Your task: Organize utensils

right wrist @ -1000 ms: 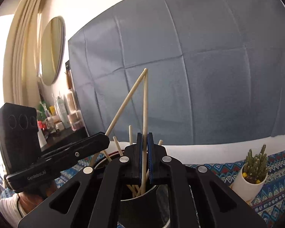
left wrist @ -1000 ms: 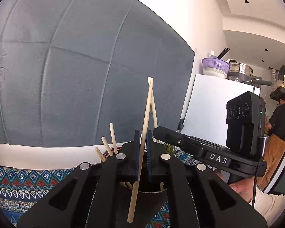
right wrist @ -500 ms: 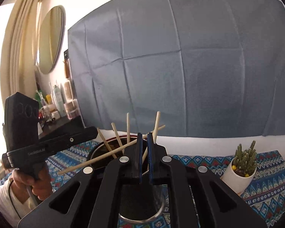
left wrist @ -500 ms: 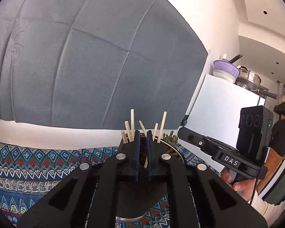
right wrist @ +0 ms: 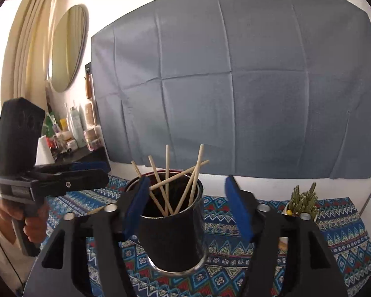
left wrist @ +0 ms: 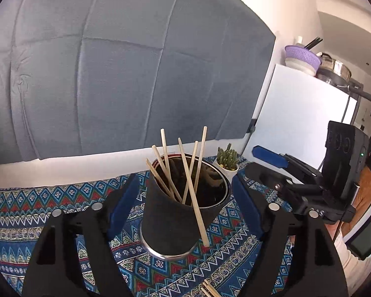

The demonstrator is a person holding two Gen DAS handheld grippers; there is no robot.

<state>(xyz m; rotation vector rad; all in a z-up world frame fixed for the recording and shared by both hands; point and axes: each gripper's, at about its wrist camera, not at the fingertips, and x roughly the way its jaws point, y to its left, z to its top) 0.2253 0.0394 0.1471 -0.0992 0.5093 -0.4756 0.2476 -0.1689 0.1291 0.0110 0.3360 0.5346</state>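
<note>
A black cup [left wrist: 170,222] with a metal rim stands on the patterned cloth and holds several wooden chopsticks [left wrist: 169,170]. One chopstick [left wrist: 194,198] leans out over the near rim. My left gripper [left wrist: 185,198] is open and empty, its blue pads either side of the cup. In the right wrist view the same cup [right wrist: 172,235] and chopsticks [right wrist: 178,183] sit between the wide-open pads of my right gripper [right wrist: 185,205], also empty. Each gripper shows in the other's view: the right [left wrist: 279,170] and the left [right wrist: 69,175].
A small cactus in a white pot [right wrist: 301,203] stands right of the cup, also in the left wrist view [left wrist: 227,158]. More chopstick ends [left wrist: 210,289] lie on the blue patterned cloth [left wrist: 37,205] near the bottom edge. A grey sheet [right wrist: 235,74] hangs behind.
Both grippers held a chopstick upright over the cup a second ago. Both have let go and opened wide, and the chopsticks now rest in the cup.
</note>
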